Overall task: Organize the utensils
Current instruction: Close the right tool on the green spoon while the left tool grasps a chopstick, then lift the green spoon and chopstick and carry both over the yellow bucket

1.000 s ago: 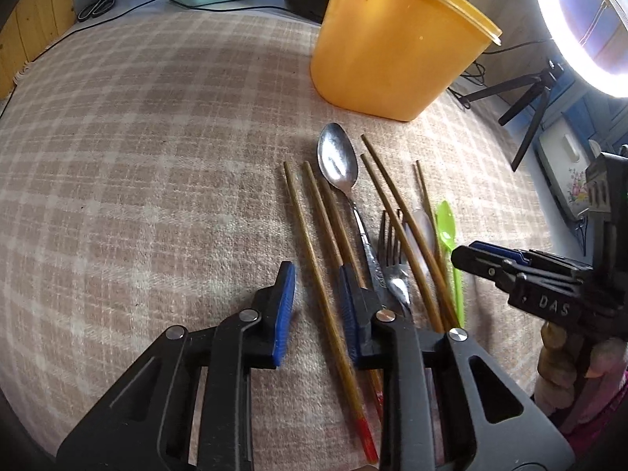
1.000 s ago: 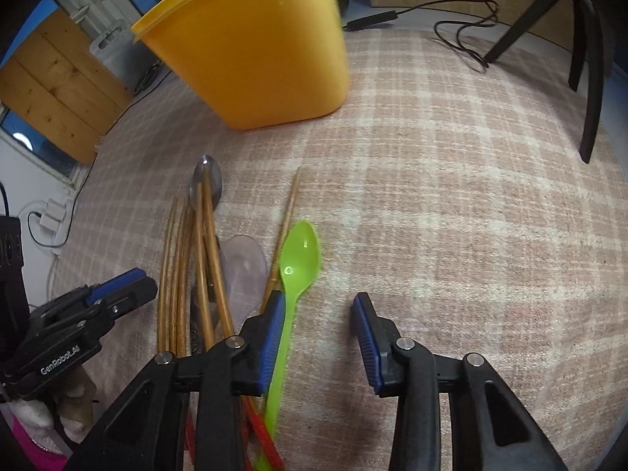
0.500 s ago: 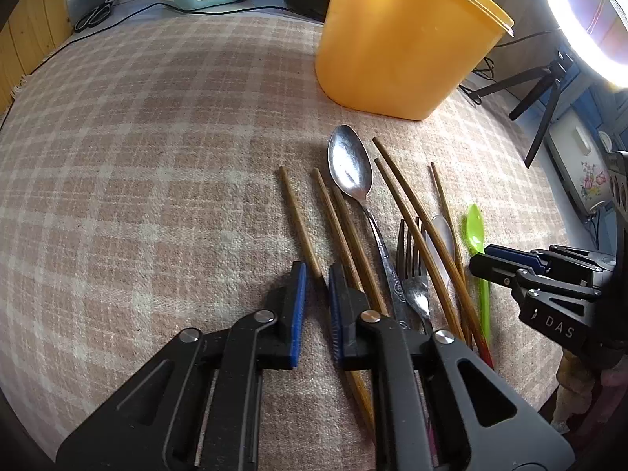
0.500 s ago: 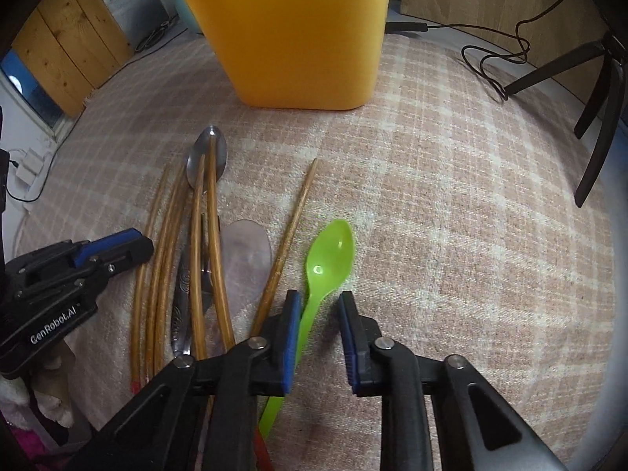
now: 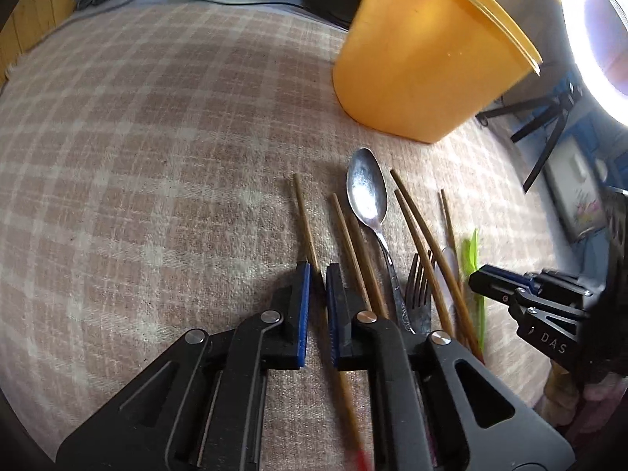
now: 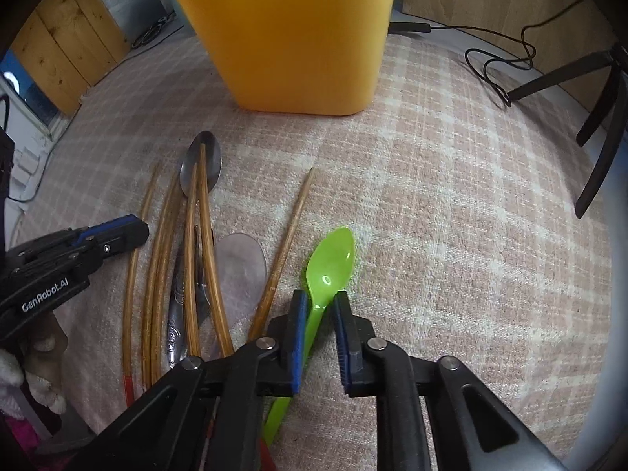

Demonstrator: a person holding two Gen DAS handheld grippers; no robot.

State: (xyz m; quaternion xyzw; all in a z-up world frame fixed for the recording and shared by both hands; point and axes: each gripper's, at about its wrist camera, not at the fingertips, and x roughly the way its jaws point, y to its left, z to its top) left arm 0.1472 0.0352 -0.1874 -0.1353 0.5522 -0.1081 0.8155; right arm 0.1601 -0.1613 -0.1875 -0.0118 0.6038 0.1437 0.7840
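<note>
Here, in the left wrist view, the left tool [image 5: 317, 274] has just been closing and now clenches the leftmost chopstick [image 5: 305, 219], which runs between its blue pads on the checked table [image 5: 137, 149]. Toward the orange tub [image 5: 424, 62] lie more chopsticks, a metal spoon [image 5: 367, 192] and a fork [image 5: 420, 286]; only a green sliver shows past them, beside the right tool [image 5: 481, 278].

From the right wrist, that sliver proves a green plastic spoon [image 6: 331, 261], bowl pointing toward the tub. The right tool [image 6: 318, 300] has just been closing, and its pads straddle the spoon's handle; whether they grip it I cannot tell. A clear spoon [image 6: 239, 263], barely seen before, lies among the chopsticks.
</note>
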